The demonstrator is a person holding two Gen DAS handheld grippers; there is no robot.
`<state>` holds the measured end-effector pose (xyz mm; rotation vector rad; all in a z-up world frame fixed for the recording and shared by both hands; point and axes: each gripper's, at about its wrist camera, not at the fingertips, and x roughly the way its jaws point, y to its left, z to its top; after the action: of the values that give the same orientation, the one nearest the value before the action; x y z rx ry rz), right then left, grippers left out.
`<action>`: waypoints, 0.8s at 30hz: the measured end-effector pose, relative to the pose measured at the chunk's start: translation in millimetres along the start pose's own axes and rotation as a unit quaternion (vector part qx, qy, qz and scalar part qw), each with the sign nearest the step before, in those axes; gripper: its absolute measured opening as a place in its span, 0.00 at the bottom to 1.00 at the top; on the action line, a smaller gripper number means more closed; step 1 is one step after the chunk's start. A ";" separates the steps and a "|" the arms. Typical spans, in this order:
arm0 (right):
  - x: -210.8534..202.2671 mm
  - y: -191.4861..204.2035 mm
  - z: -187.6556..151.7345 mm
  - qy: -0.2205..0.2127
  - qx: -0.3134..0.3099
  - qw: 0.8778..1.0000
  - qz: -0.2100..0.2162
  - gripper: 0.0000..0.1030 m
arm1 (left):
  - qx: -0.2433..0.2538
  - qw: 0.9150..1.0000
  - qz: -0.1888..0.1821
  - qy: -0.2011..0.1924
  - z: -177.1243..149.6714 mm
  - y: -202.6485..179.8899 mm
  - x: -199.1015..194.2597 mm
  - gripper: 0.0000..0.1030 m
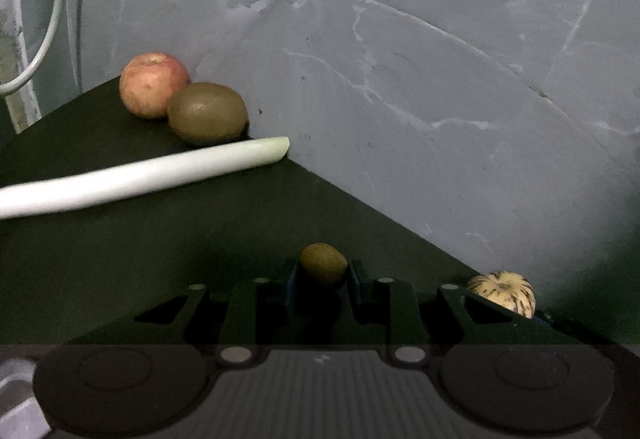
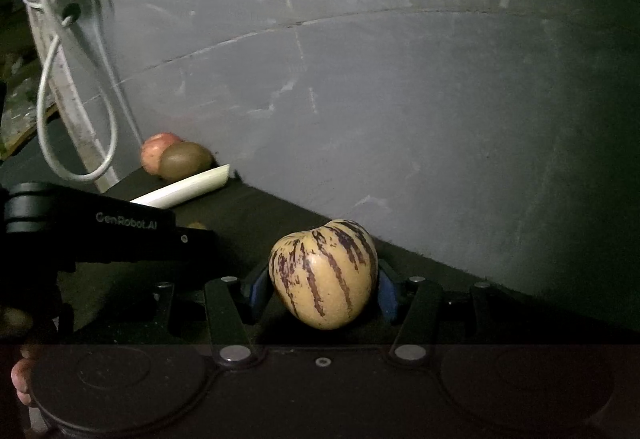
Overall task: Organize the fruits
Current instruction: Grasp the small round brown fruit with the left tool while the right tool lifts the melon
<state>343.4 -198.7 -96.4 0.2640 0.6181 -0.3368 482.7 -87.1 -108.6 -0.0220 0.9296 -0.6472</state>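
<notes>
My left gripper (image 1: 323, 271) is shut on a small brown kiwi (image 1: 323, 263), held over the dark tabletop (image 1: 160, 259). My right gripper (image 2: 324, 289) is shut on a cream pepino melon with purple stripes (image 2: 324, 275), its blue pads pressing both sides; the same melon (image 1: 502, 291) shows at the lower right of the left wrist view. In the far corner a red apple (image 1: 154, 85) and a larger kiwi (image 1: 207, 113) touch each other against the wall. The apple (image 2: 158, 151) and larger kiwi (image 2: 186, 158) also appear far left in the right wrist view.
A long pale green-white stalk (image 1: 140, 175) lies across the table in front of the apple and kiwi, seen too as a stalk (image 2: 188, 189). A grey marbled wall (image 1: 400, 59) borders the table's far side. A white cable (image 2: 80, 119) hangs at the left. The left gripper's black body (image 2: 100, 235) sits left of the melon.
</notes>
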 end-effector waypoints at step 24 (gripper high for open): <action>-75.2 74.3 -40.9 -0.003 -0.069 0.993 0.095 0.53 | -0.053 0.996 0.052 -0.057 -57.7 37.2 -134.9 0.27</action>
<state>293.2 -100.0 -72.6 0.1877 0.6032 -0.1107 401.1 28.7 -55.3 -0.1028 0.8486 -0.4944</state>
